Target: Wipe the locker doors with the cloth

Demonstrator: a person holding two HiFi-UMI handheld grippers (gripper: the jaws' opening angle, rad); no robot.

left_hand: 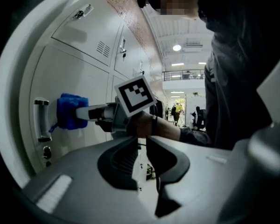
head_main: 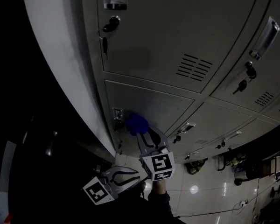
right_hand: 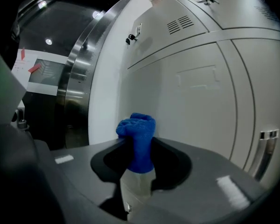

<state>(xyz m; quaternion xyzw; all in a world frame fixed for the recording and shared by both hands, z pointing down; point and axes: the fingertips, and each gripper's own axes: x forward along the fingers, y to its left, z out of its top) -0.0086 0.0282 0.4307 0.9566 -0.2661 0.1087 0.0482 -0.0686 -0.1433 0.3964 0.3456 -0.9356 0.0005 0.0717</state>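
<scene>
A bunched blue cloth [head_main: 136, 122] is pinched in my right gripper [head_main: 141, 130], which is shut on it. The cloth touches the lower grey locker door [head_main: 154, 104] just right of its chrome handle [head_main: 117, 114]. In the right gripper view the cloth [right_hand: 137, 134] stands up between the jaws of the right gripper [right_hand: 140, 147], with the pale door [right_hand: 196, 106] behind it. The left gripper view shows the cloth [left_hand: 71, 111] against the door beside the handle [left_hand: 41, 119]. My left gripper [head_main: 138, 178] hangs lower, away from the lockers, jaws together and holding nothing.
More locker doors rise above and to the right, with vent slots [head_main: 194, 67], keys in locks [head_main: 240, 86] and handles [head_main: 265, 38]. The locker bank's pale side panel [head_main: 60, 55] borders darkness at left. A steel-framed doorway [right_hand: 74, 78] lies beyond. Tiled floor [head_main: 196, 190] lies below.
</scene>
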